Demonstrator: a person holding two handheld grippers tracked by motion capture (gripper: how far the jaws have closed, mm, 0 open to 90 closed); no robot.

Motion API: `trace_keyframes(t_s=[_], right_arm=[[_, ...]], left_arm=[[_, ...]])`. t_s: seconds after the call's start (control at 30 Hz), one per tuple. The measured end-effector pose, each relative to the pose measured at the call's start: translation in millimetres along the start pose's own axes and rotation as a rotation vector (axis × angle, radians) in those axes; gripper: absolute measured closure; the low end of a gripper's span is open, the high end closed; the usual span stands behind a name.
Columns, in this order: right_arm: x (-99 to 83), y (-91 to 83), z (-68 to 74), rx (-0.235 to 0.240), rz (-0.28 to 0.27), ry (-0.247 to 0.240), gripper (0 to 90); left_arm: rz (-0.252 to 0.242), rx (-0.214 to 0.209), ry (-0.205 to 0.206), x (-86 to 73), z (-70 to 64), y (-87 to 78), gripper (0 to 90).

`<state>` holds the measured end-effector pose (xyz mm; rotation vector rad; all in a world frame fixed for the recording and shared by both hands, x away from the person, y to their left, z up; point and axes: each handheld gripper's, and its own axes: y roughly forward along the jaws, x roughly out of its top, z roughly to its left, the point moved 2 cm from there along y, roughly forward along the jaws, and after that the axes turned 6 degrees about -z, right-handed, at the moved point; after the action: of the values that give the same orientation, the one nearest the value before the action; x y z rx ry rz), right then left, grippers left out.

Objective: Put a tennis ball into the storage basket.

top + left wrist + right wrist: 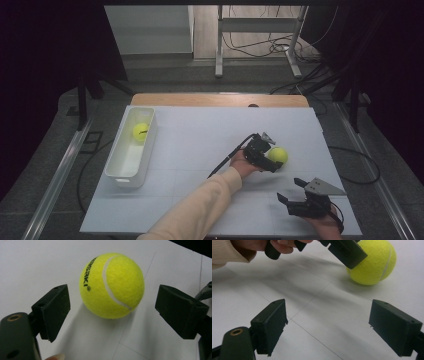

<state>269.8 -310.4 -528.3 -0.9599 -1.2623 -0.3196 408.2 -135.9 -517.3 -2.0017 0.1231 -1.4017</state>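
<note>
Both tools are over the white surface [200, 150], and the order below goes from big things to small. That surface is a wide white board with thin grid lines on it. Near its left edge stands a long white bin [131, 150], and one yellow tennis ball [140, 132] lies inside it, at the far end.

On the right half, the left tool [267, 159] comes in from a hand with a cream sleeve [200, 207]. Its jaws are wide apart and grip nothing — in the left gripper view a second tennis ball [111, 285] rests on the surface between them and a little beyond them, with a clear gap on each side. In the high view this ball [278, 155] lies just at the tip of the left tool.

Nearer to the person, the right tool [292, 191] is low over the surface, well open too, and empty — its own view shows bare white board between the jaws, with the ball [373, 263] and the left tool farther off.
</note>
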Motion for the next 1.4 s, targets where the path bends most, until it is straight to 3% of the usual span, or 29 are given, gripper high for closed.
trace_keyframes(t_s=[0.73, 0.97, 1.4], right_arm=[[-0.8, -0.5, -1.5, 0.002, 0.004, 0.005, 15.3], [-0.7, -0.7, -1.6, 0.001, 0.003, 0.007, 15.3], [-0.6, -1.3, -2.0, -0.003, 0.002, 0.005, 15.3]], left_arm=[[0.005, -0.017, -0.013, 4.8, 5.7, 21.9, 19.0], [0.015, -0.012, 0.017, 6.4, 1.6, 22.5, 26.1], [0.018, -0.014, 0.000, 8.1, 4.1, 14.8, 26.7]])
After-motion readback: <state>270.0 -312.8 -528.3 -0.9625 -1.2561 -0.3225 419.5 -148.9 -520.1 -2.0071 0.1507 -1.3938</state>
